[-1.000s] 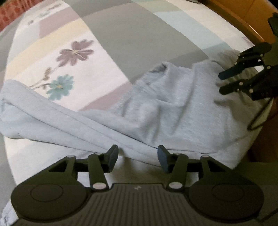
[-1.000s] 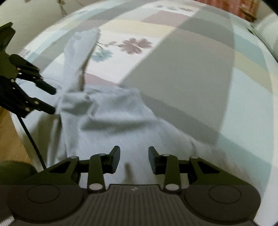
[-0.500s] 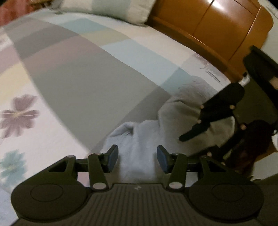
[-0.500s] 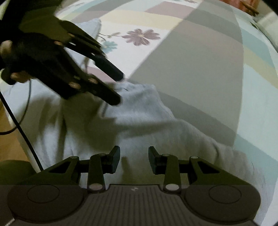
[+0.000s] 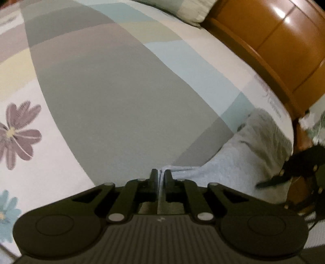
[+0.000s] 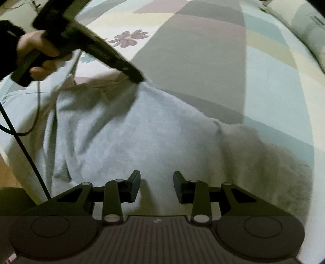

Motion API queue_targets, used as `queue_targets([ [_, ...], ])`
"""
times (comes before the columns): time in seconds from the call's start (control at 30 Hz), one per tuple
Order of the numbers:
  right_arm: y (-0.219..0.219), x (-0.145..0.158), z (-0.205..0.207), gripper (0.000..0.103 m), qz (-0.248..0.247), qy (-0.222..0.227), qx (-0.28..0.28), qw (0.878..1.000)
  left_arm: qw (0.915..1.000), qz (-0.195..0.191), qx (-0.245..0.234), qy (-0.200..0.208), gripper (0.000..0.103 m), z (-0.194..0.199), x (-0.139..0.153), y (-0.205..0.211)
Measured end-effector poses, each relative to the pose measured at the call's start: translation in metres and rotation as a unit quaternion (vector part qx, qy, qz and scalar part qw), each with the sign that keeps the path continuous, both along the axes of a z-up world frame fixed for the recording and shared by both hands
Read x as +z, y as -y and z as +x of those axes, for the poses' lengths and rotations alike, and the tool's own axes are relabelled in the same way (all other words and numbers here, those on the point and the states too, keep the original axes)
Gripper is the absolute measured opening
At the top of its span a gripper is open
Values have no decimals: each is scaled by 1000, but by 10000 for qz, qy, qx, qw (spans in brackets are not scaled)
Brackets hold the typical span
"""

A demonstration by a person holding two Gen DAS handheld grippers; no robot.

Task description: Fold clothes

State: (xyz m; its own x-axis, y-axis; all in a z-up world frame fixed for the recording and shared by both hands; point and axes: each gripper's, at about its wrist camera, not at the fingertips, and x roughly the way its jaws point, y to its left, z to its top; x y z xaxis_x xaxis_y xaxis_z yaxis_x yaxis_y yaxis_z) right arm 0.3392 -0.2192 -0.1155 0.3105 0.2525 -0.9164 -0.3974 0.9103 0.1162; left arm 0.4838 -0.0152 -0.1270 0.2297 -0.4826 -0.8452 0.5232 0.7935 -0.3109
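A pale grey-blue garment (image 6: pixel 142 130) is spread over the near edge of a bed, on a patchwork bedspread (image 5: pixel 113 85) of grey, mauve, yellow and light blue blocks with printed flowers. In the left wrist view, the left gripper (image 5: pixel 160 178) is seen nearly closed, and a thin fold of the garment's edge (image 5: pixel 223 162) is pinched between its pads, right where the cloth meets a grey block of the bedspread. From there the cloth is seen running off to the right, towards the corner of the bed, where a wooden headboard (image 5: pixel 284 40) and a pillow (image 5: pixel 195 10) are visible.

In the right wrist view, the right gripper (image 6: pixel 156 184) is held partly open above the middle of the garment; nothing is caught between its pads. The left gripper (image 6: pixel 134 74) is seen there as a dark blur, its tip set on the far hem of the garment, with the hand (image 6: pixel 38 52) holding it at the upper left. A black cable (image 6: pixel 24 146) is trailed across the cloth's left side.
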Motion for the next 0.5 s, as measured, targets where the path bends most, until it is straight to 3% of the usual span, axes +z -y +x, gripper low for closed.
queue_targets([
  [0.13, 39, 13, -7, 42, -64, 106, -882, 9960, 9996, -27, 120, 247, 10, -21, 27, -3],
  [0.23, 82, 26, -20, 42, -222, 232, -2059, 9780, 9997, -11, 9, 254, 18, -32, 30, 8],
  [0.33, 122, 35, -39, 54, -480, 344, -3291, 9424, 9996, 33, -126, 244, 20, -42, 30, 20],
  [0.43, 151, 21, -54, 57, -62, -86, -4207, 9071, 9997, 64, -154, 178, 20, -48, 25, 30],
  [0.5, 171, 11, -65, 57, 220, -375, -4786, 8770, 9997, 95, -169, 136, 21, -51, 24, 32],
])
